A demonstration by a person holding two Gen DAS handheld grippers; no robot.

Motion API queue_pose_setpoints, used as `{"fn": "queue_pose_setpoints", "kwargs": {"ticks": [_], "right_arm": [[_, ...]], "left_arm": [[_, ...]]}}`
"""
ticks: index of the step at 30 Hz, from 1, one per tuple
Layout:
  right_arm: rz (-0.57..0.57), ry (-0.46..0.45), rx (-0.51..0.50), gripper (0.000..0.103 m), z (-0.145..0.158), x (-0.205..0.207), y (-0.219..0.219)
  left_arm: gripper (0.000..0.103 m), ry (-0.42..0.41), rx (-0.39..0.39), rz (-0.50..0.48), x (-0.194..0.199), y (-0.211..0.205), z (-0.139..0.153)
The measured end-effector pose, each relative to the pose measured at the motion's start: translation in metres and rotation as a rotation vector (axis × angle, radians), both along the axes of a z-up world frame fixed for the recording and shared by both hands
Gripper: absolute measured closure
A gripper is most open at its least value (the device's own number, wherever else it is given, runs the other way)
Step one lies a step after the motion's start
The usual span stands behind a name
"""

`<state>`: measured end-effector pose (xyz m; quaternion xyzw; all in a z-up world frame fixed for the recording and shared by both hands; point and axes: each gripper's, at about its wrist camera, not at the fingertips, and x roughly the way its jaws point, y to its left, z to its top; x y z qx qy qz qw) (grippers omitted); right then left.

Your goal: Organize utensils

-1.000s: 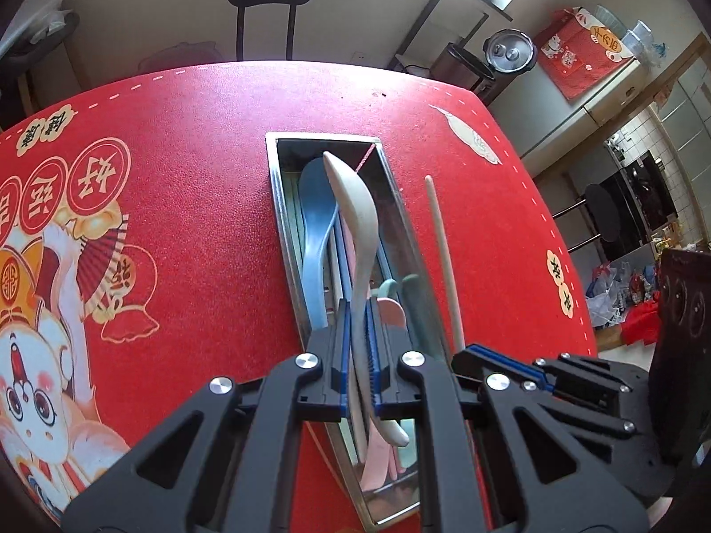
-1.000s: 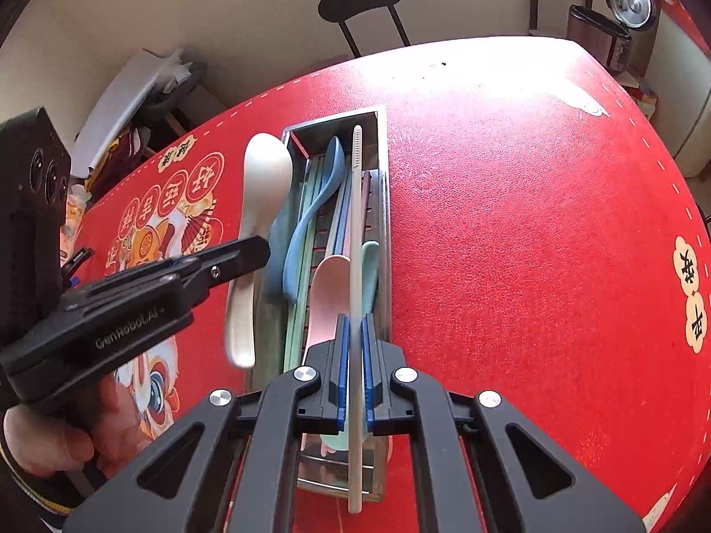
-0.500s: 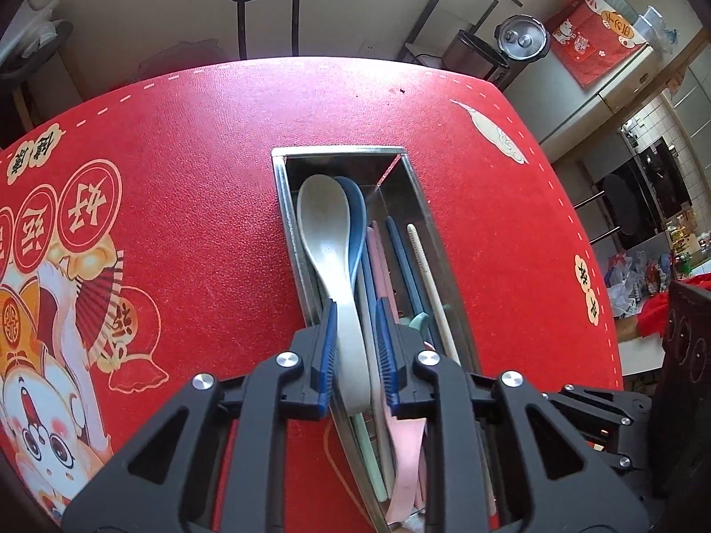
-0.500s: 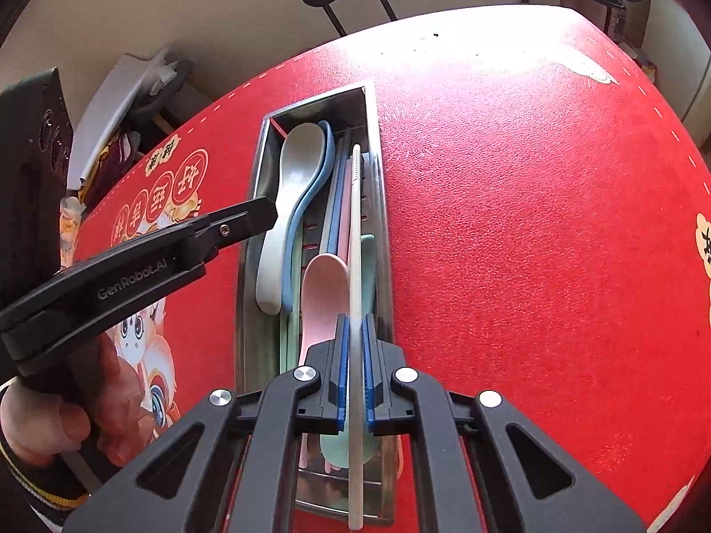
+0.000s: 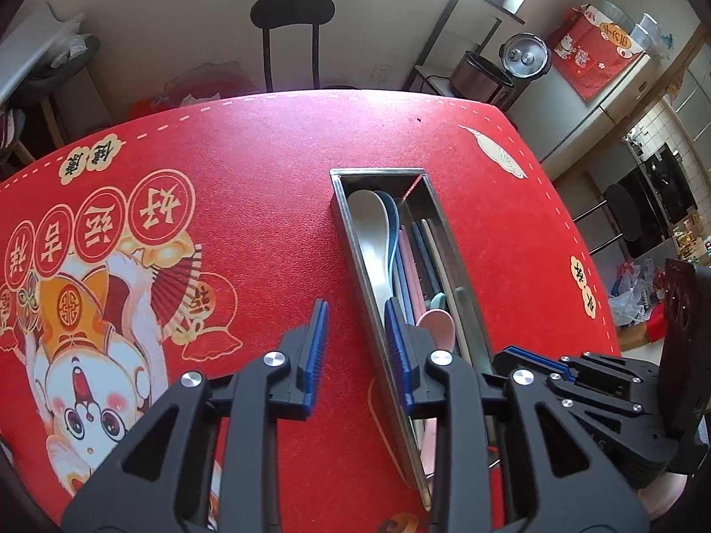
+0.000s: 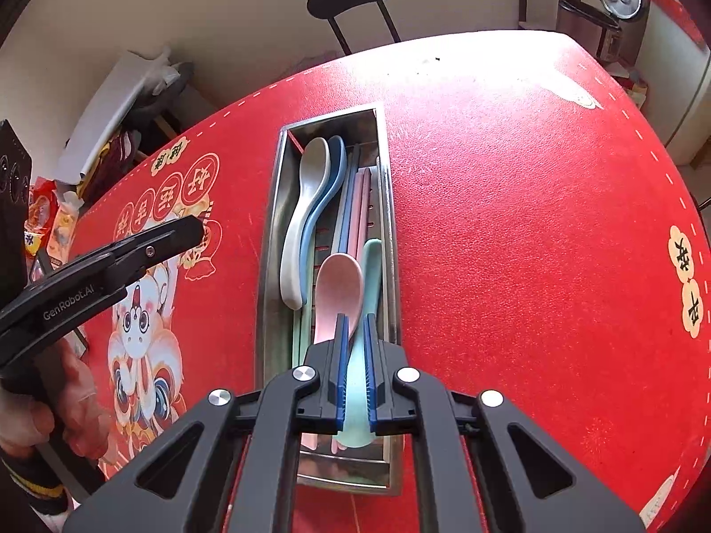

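Note:
A steel tray [image 5: 340,197] [image 6: 271,240] lies lengthwise on the red tablecloth and holds several spoons and chopsticks. The white spoon [image 5: 371,235] [image 6: 306,191] rests along its left side on a blue spoon. My left gripper [image 5: 355,337] [image 6: 193,233] hovers over the tray's near left wall; its jaws are opening and nothing is between them. A cream chopstick [image 5: 437,257] lies in the tray's right half. My right gripper [image 6: 354,326] [image 5: 511,353] stands over the tray's near end, jaws almost together. The mint spoon [image 6: 371,266] shows in the narrow gap, beside a pink spoon [image 6: 335,288].
The red tablecloth [image 5: 249,204] has a cartoon print on its left. A black chair [image 5: 291,13] stands behind the far edge and a rice cooker [image 5: 524,57] at the back right. A hand [image 6: 40,404] holds the left gripper at the table's left edge.
The left gripper let go of the white spoon, which now lies in the tray, then opened and drew back to the left. The cream chopstick sank into the tray and no longer shows between the right jaws.

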<state>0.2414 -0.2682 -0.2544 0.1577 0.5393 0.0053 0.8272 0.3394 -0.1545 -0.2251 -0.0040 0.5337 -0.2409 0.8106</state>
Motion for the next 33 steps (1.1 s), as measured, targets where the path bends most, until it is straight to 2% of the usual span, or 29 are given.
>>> {"fn": "queue_pose_setpoints", "kwargs": {"ticks": [8, 14, 19, 25, 27, 28, 29, 30, 33], "right_arm": [[0.004, -0.076, -0.054, 0.095, 0.043, -0.027, 0.004], [-0.001, -0.168, -0.117, 0.093, 0.093, -0.057, 0.011], [-0.032, -0.273, -0.169, 0.075, 0.139, -0.098, 0.017], [-0.061, -0.411, -0.248, 0.045, 0.189, -0.156, 0.031], [-0.071, -0.450, -0.270, 0.028, 0.200, -0.175, 0.036], [-0.079, -0.469, -0.287, 0.023, 0.206, -0.183, 0.039], [-0.091, -0.489, -0.300, 0.013, 0.211, -0.191, 0.040], [-0.102, -0.509, -0.303, 0.007, 0.215, -0.199, 0.041], [-0.142, -0.541, -0.336, 0.006, 0.225, -0.217, 0.045]], "left_arm": [[0.068, -0.079, -0.010, 0.014, -0.033, 0.036, 0.040], [0.068, -0.181, -0.023, 0.047, -0.065, 0.068, 0.090], [0.067, -0.321, -0.027, 0.072, -0.110, 0.099, 0.140], [0.054, -0.478, -0.019, 0.087, -0.178, 0.126, 0.185], [0.032, -0.525, -0.022, 0.093, -0.199, 0.132, 0.195], [0.026, -0.551, -0.026, 0.099, -0.209, 0.135, 0.199], [0.010, -0.578, -0.035, 0.107, -0.219, 0.138, 0.204], [0.007, -0.612, -0.046, 0.113, -0.230, 0.141, 0.209], [0.006, -0.661, -0.046, 0.118, -0.250, 0.142, 0.218]]}}
